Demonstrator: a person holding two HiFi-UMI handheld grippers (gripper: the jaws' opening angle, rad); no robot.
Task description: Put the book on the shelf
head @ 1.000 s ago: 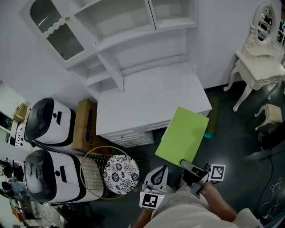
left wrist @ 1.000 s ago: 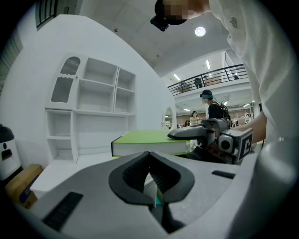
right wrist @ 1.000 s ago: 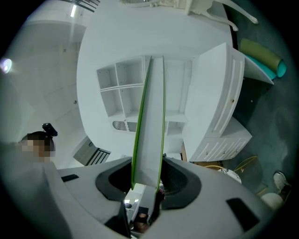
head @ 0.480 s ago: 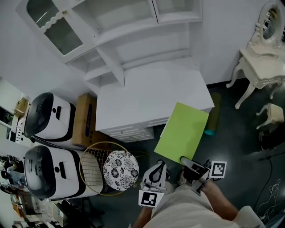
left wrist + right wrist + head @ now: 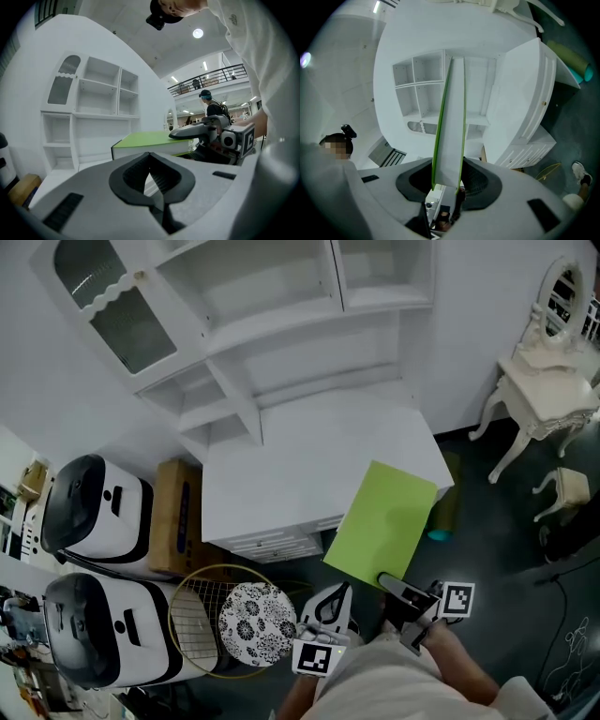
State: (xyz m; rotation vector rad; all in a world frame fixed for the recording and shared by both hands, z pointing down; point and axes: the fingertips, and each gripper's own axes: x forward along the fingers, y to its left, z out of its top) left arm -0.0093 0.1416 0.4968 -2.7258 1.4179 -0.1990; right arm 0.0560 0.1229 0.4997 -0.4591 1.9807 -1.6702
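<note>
The person's body is being cut off at the bottom of the head view, with only a pale sleeve and forearm showing, and the clutter along the left edge is too small to make out. The near corner of the one lime-green book point(image 5: 382, 524) is sitting hidden between the jaws of the right tool point(image 5: 398, 589), and its plain cover is showing no title. That tool is clamping the book by its edge, jaws parted only by the thickness of the pages, as the right gripper view shows. It is holding the book flat in the air over the front right corner of the white surface point(image 5: 281, 465) and the dark floor point(image 5: 506, 549), well short of the shelf unit point(image 5: 281, 324). The left tool point(image 5: 336, 601), just beside the right one, is touching nothing, its jaws drawn together and empty. The single shelf unit is standing behind the surface with open compartments and an arched glass door point(image 5: 112, 306). To the left, two white domed appliances point(image 5: 89, 507) are sitting near one cardboard box point(image 5: 173, 512), one racket point(image 5: 202, 610) and one patterned disc point(image 5: 255, 617). On the right, one dressing table point(image 5: 544, 390), one stool point(image 5: 567, 486) and one green roll point(image 5: 442, 512) are standing.
</note>
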